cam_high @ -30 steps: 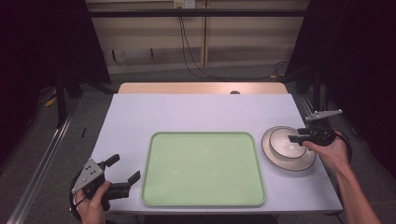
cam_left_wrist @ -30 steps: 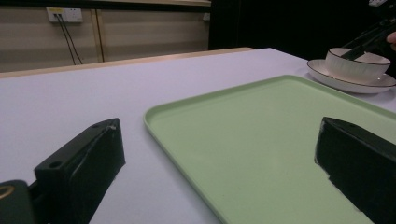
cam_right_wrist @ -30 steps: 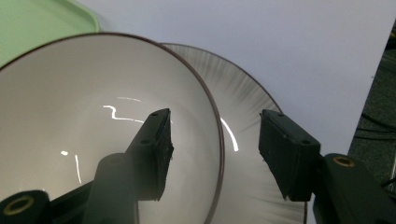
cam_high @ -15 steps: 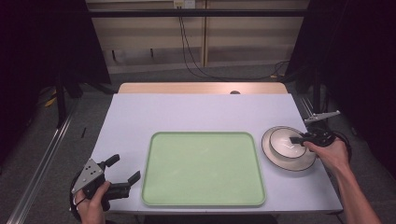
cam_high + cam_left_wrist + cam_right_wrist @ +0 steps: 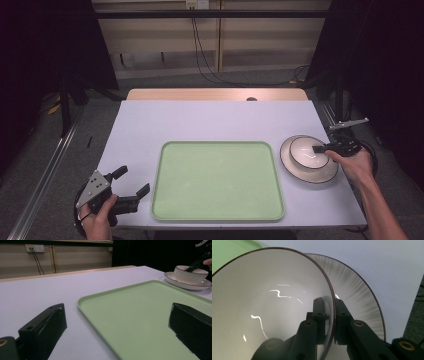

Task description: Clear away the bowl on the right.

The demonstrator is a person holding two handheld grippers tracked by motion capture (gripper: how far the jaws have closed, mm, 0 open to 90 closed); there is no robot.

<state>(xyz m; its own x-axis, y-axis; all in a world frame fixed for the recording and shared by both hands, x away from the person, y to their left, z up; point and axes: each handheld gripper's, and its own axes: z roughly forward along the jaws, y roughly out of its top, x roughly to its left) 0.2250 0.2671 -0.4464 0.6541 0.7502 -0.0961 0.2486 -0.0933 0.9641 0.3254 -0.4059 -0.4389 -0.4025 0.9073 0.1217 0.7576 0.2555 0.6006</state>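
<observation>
Pinching the rim of the bowl [image 5: 272, 302], the right gripper [image 5: 329, 315] has one jaw inside the wall and one outside, pads pressed on the thin edge; the jaws have just been closing onto it. In the high view the right gripper [image 5: 324, 148] sits at the bowl's right side, with the person's right hand [image 5: 352, 165] behind it.

The bowl [image 5: 308, 151] rests on a plate [image 5: 326, 175] at the table's right edge, just beside the green tray [image 5: 218, 181]. The plate [image 5: 362, 297] is white with a dark rim line and grey streaks fanning out from under the bowl.

Handling: the bowl looks like glazed ceramic, so stiff, smooth, likely slippery under the pads, breakable if dropped, and with some weight hanging off a one-sided rim grip. The rim is the only place to take hold, since the wall is too wide to span. Expect it to tilt when lifted, so a slow, level lift seems safest. The plate may shift if the bowl drags.

The left gripper [image 5: 131, 186] is at the near left corner of the table [image 5: 200, 120], jaws apart and holding nothing, just off the tray's left edge. In the left gripper view the tray [image 5: 140, 312] lies between its jaws and the bowl [image 5: 191, 273] farther off.
</observation>
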